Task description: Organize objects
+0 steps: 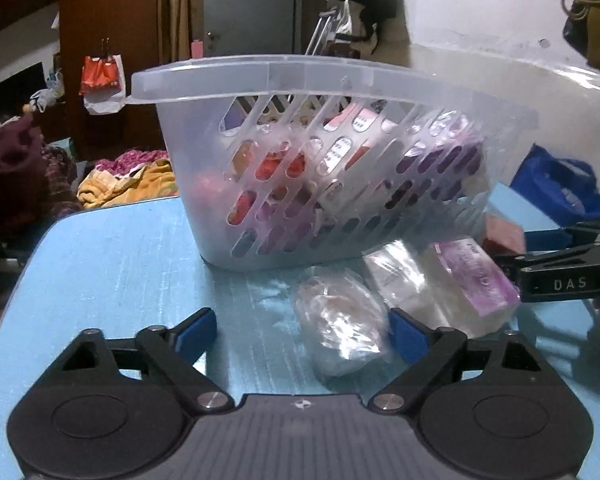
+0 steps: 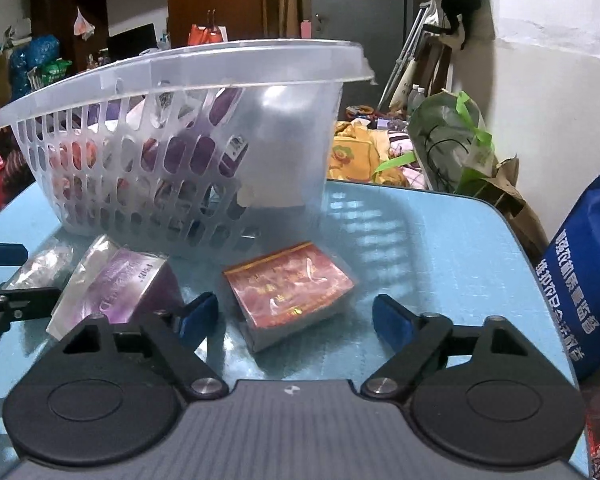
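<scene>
A clear slotted plastic basket (image 1: 204, 80) holding several packets stands on the blue table (image 1: 112, 264); it also shows in the right wrist view (image 2: 228, 60). My left gripper (image 1: 304, 330) is open, and a clear-wrapped packet (image 1: 340, 328) lies between its fingers, close to the right one. A purple packet in clear wrap (image 1: 472, 276) lies to the right, also seen in the right wrist view (image 2: 116, 284). My right gripper (image 2: 296, 316) is open, with a red packet (image 2: 292, 284) just ahead between its fingers. The right gripper also shows at the right edge of the left wrist view (image 1: 560, 268).
A blue bag (image 2: 596, 280) and a green-tied bag (image 2: 452, 140) stand at the table's right edge. Clothes (image 1: 132, 180) lie piled behind the table. A white wall (image 2: 560, 80) is to the right.
</scene>
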Tool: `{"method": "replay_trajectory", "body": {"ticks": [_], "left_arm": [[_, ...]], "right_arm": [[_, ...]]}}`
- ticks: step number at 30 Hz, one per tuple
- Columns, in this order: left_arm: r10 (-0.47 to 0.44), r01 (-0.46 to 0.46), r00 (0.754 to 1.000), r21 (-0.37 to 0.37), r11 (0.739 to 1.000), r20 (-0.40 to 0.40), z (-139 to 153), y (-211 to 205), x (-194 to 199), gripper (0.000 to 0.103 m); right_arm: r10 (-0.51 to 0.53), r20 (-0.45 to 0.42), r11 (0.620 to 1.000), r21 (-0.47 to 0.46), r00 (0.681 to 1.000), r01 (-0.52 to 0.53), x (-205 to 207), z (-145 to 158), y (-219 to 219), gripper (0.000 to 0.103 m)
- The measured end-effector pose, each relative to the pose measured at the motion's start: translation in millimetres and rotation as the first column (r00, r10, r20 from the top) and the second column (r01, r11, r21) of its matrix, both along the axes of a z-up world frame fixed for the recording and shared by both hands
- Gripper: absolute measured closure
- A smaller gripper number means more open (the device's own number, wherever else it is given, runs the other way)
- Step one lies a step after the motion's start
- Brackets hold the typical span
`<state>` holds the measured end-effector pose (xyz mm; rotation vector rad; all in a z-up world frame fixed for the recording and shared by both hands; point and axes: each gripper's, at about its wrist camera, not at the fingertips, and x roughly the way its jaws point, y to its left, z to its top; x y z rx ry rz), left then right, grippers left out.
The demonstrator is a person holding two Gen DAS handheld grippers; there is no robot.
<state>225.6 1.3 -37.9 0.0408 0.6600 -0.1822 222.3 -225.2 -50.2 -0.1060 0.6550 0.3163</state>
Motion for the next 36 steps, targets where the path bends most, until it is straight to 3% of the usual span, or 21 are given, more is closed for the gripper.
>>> {"method": "replay_trajectory", "body": {"ticks": [2,3,5,6,11,19,22,24,27,31,33,36], "left_arm": [[0.005,-0.006,1.000,0.027,1.000,0.009,0.8,-2.9,-0.4,0.028],[0.007,-0.008,1.000,0.046,0.999,0.018,0.7,-4.8,-2.0,0.033],[-0.013,0.012,0.999,0.047,0.999,0.031,1.5,-6.4,-6.0,0.054],[-0.012,0.011,0.999,0.047,0.999,0.036,2.0,-5.5,-7.4,0.058],[-0.037,0.037,0.998,-0.003,0.999,0.044,3.8,1.6,-10.6,0.058],[-0.059,0.059,0.997,0.002,0.998,0.059,4.9,-1.9,-11.6,0.058],[-0.074,0.077,0.990,-0.015,0.997,0.122,9.9,0.3,-22.0,0.057],[-0.094,0.104,0.976,-0.042,0.994,0.194,15.1,5.4,-39.2,0.058],[-0.109,0.147,0.955,-0.120,0.982,0.276,22.8,15.7,-65.0,0.057],[-0.100,0.191,0.914,-0.200,0.961,0.392,63.7,24.5,-79.7,0.057],[-0.090,0.192,0.890,-0.187,0.963,0.447,97.5,23.2,-73.7,0.057],[-0.078,0.159,0.884,-0.140,0.977,0.462,138.0,17.3,-37.2,0.057]], "right_arm": [[0.005,0.002,1.000,-0.001,1.000,-0.005,4.2,-0.2,0.8,0.020],[0.009,0.005,1.000,0.002,1.000,-0.009,6.3,-0.1,0.9,0.028],[0.004,0.015,1.000,0.002,1.000,-0.004,3.8,0.2,0.3,0.030],[0.003,0.017,1.000,0.001,1.000,-0.003,2.7,0.4,0.9,0.030],[-0.007,0.034,1.000,0.000,0.999,0.007,-3.4,1.1,1.7,0.031],[-0.048,0.114,0.999,-0.001,0.992,0.049,-20.9,6.9,2.6,0.032],[-0.035,0.150,0.999,0.020,0.988,0.032,-33.8,9.8,1.6,0.032],[-0.029,0.203,0.999,0.051,0.979,0.018,-51.2,13.7,-3.1,0.032],[-0.016,0.373,0.992,0.119,0.928,-0.031,-96.5,23.5,-15.4,0.032],[0.022,0.468,0.970,0.204,0.883,-0.132,-119.3,56.9,-19.9,0.032],[0.048,0.505,0.968,0.191,0.862,-0.165,-111.5,83.1,-12.3,0.032],[0.114,0.516,0.955,0.178,0.849,-0.236,-79.1,120.4,1.8,0.032]]}}
